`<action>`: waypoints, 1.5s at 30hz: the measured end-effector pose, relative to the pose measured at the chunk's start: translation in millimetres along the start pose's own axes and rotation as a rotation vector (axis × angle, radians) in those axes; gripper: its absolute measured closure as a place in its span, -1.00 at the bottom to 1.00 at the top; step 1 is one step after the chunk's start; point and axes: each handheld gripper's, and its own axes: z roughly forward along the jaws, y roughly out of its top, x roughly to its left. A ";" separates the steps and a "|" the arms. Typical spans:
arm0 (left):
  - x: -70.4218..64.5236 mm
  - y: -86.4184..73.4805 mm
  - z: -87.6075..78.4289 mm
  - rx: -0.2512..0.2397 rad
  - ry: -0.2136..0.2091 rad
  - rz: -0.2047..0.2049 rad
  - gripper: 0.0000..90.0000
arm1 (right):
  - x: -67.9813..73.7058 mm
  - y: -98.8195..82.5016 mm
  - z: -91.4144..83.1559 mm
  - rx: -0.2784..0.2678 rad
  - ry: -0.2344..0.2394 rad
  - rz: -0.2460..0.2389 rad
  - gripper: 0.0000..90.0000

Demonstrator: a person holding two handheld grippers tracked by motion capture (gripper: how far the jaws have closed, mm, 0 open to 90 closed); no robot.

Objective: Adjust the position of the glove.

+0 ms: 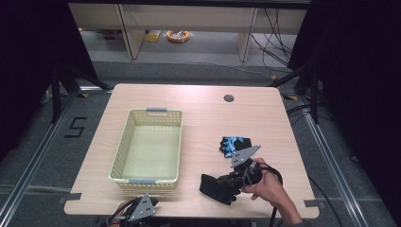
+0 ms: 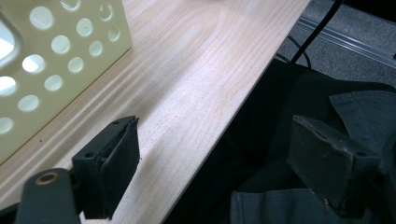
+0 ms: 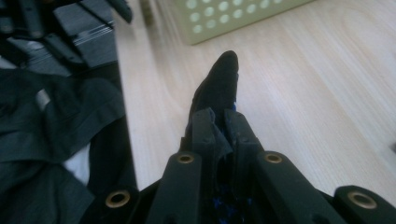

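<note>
Currently black glove is pinched in right gripper, jaws pressed tight on it, over the table near its front edge. Second glove lies just beyond. Left gripper spread, empty, beside basket.

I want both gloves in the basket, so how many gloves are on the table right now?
2: a black glove clamped in the right gripper near the table's front edge, and a blue-patterned glove lying behind it. The basket looks empty.
</note>
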 end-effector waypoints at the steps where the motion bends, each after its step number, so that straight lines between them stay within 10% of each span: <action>1: -0.7 0.0 -0.1 -0.007 -0.004 -0.007 -0.64 | -0.8 1.5 -0.8 0.011 0.013 0.001 0.88; 6: -1.4 -0.1 0.1 -0.012 -0.009 -0.012 -0.64 | -12.6 2.3 7.3 0.079 0.046 -0.030 0.87; 20: -1.1 -0.1 -0.1 -0.008 -0.013 -0.009 -0.64 | -43.3 -4.2 38.7 0.243 -0.052 -0.034 0.65; 30: 0.7 0.8 -1.0 -0.011 -0.002 0.017 -0.64 | -37.4 -6.9 16.4 0.089 -0.156 0.002 0.33; 35: -0.9 0.4 -1.0 -0.013 -0.003 -0.010 -0.64 | -35.4 -12.2 -12.4 -0.087 -0.307 0.116 0.33; 39: -1.2 0.6 -1.3 -0.012 -0.006 -0.003 -0.64 | -41.2 -21.0 -21.3 -0.098 -0.406 0.160 0.35; 45: -1.8 0.5 -1.6 -0.012 -0.011 -0.001 -0.64 | -54.3 -36.0 -30.4 -0.120 -0.507 0.371 0.59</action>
